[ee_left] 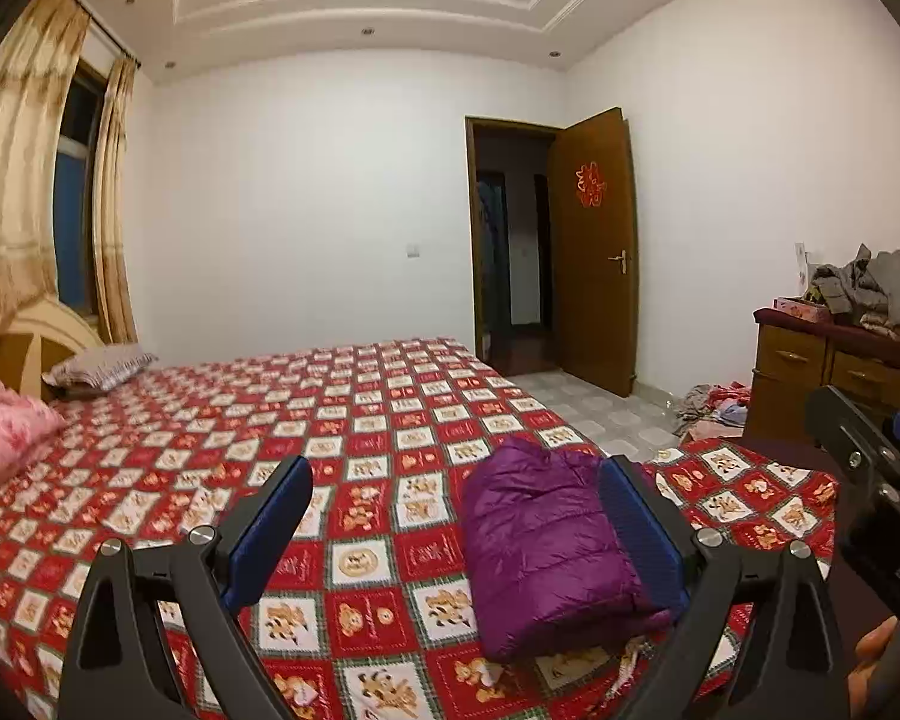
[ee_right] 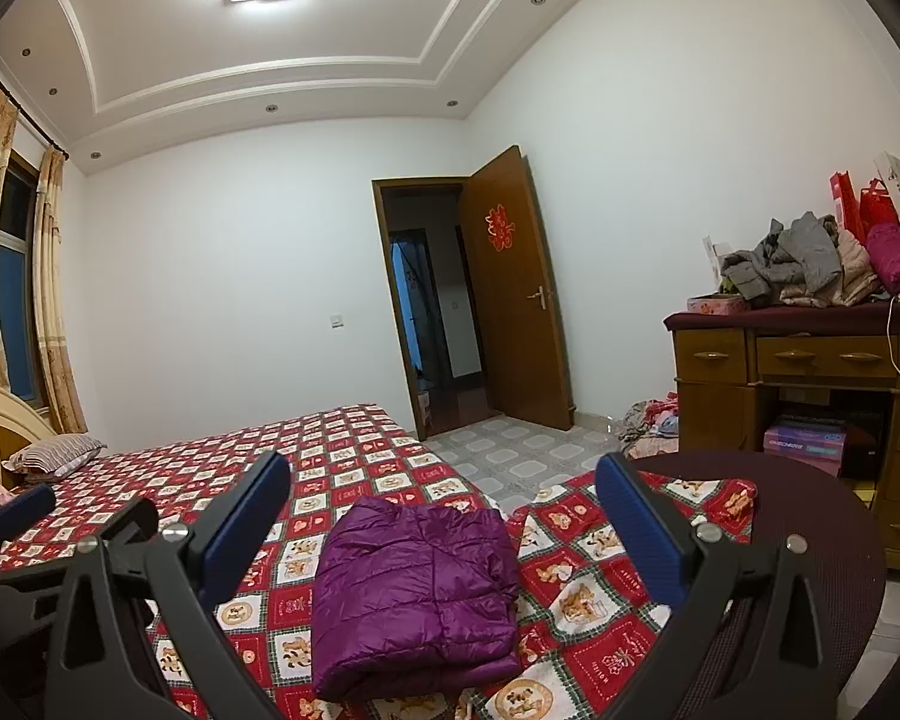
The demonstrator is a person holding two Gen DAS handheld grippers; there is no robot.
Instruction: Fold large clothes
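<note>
We log one purple jacket (ee_right: 417,594), folded, lying near the foot corner of the bed (ee_left: 354,396). Our left gripper (ee_left: 456,516) and right gripper (ee_right: 444,516) both stand spread wide and hold nothing.

A purple puffy jacket (ee_right: 417,597) lies folded on the bed (ee_right: 342,462) with the red teddy-bear cover. The right gripper (ee_right: 444,531) hangs above it, its blue fingers (ee_right: 243,531) spread wide and holding nothing. Clothes (ee_right: 804,267) are piled on a wooden desk (ee_right: 810,354) beside the brown door (ee_right: 510,294), which stands ajar.
</note>
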